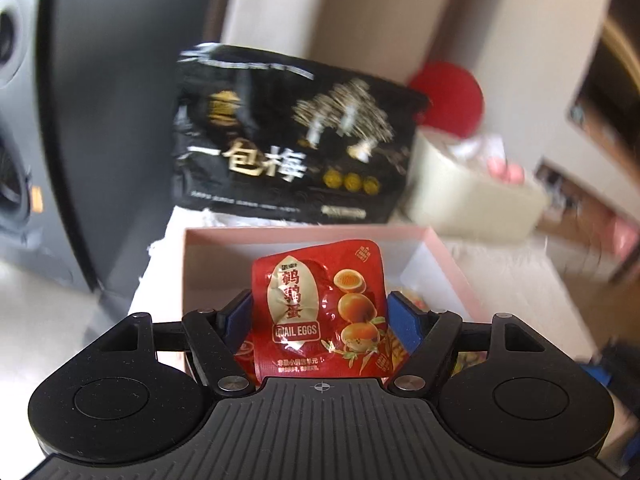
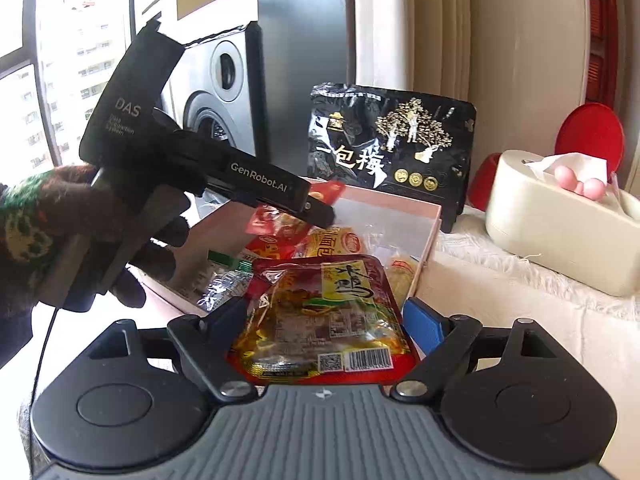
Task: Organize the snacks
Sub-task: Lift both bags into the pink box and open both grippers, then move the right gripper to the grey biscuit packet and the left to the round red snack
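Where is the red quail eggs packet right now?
The quail eggs packet sits between the left gripper's fingers in the left wrist view, over the pink box, with the big black snack bag standing behind the box.

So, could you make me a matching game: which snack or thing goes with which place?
Things:
1. quail egg packet
2. black bag
3. tissue box
4. barcode packet

Places:
A. standing behind the pink box
B. between the jaws of the right gripper
C. on the white cloth, beside the pink box
D. held upright in the left gripper

Pairs: 1-D, 2-A, 3-C, 4-B
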Demonstrator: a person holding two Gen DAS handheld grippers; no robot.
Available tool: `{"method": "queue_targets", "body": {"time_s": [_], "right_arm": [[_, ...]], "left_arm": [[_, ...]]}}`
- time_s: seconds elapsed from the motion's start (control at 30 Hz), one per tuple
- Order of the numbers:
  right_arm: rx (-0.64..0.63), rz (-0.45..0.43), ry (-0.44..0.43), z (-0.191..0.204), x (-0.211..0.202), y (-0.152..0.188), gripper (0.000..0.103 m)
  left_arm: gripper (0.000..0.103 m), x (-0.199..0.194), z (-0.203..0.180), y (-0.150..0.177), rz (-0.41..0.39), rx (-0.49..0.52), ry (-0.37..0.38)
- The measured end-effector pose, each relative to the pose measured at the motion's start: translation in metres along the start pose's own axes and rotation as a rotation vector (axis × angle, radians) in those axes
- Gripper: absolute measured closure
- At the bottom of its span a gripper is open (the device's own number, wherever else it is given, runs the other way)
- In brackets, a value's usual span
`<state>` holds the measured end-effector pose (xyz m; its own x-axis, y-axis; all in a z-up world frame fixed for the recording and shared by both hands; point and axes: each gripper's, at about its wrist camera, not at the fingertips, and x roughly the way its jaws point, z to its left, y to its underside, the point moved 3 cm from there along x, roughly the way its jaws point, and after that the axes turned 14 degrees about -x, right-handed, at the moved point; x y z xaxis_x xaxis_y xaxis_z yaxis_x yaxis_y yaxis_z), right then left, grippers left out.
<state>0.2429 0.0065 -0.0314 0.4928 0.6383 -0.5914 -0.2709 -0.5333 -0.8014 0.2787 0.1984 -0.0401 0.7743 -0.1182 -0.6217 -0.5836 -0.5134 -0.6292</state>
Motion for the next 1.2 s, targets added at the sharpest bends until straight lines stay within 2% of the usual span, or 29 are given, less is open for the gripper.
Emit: {"method": "queue_targets", "body": {"time_s": [0.07,0.13,0.2,0.23,0.43,0.57,0.63,0.73,0.8,0.83,0.9,1.0,1.07,1.2], "right_arm": [[0.017,-0.007,0.004,-0.001,-0.003,-0.001,0.017],[0.004,-0.016,0.018,0.001,-0.009,0.001,0.022],[-0.037,-0.010,0.015,0.005,-0.010,0.002,0.044],[-0.052,-0.001,0.008,0.007,-0.009,0.002,0.044],[-0.071,-0.012,0.008,0.020,0.018,-0.011,0.045],[-0.114,-0.004,0.035,0.027,0.044,-0.017,0.045],[-0.107,-0.011,0.021,0.023,0.050,-0.019,0.046],[-0.036,-0.035,-0.031,0.014,0.030,-0.017,0.042],[-0.012,-0.072,-0.020,0.010,0.006,-0.008,0.030],[-0.007,-0.083,-0.001,0.009,-0.007,-0.002,0.029],[-0.016,-0.079,0.029,0.009,-0.030,0.016,0.027],[-0.038,-0.015,0.065,0.015,-0.054,0.048,0.027],[-0.007,0.034,0.063,0.016,-0.066,0.068,0.027],[0.131,0.110,-0.085,0.027,-0.080,0.101,0.027]], "left_arm": [[0.027,-0.007,0.011,0.001,0.020,-0.072,0.046],[0.027,-0.013,0.017,0.006,0.072,-0.088,0.090],[0.027,-0.022,0.020,0.014,0.071,-0.085,0.113],[0.028,-0.025,0.021,0.016,0.058,-0.091,0.115],[0.029,-0.039,0.025,0.008,-0.036,-0.140,0.099],[0.029,-0.052,0.023,0.004,-0.083,-0.141,0.091],[0.029,-0.059,0.021,0.003,-0.101,-0.133,0.084],[0.029,-0.067,0.015,0.004,-0.102,-0.108,0.099],[0.029,-0.068,0.010,0.007,-0.088,-0.103,0.118],[0.029,-0.070,0.007,0.010,-0.089,-0.099,0.124],[0.029,-0.076,0.001,0.020,-0.085,-0.088,0.145],[0.029,-0.089,-0.012,0.053,-0.066,-0.055,0.173],[0.029,-0.099,-0.021,0.080,-0.040,-0.013,0.185],[0.029,-0.115,-0.038,0.132,0.000,0.071,0.188]]}}
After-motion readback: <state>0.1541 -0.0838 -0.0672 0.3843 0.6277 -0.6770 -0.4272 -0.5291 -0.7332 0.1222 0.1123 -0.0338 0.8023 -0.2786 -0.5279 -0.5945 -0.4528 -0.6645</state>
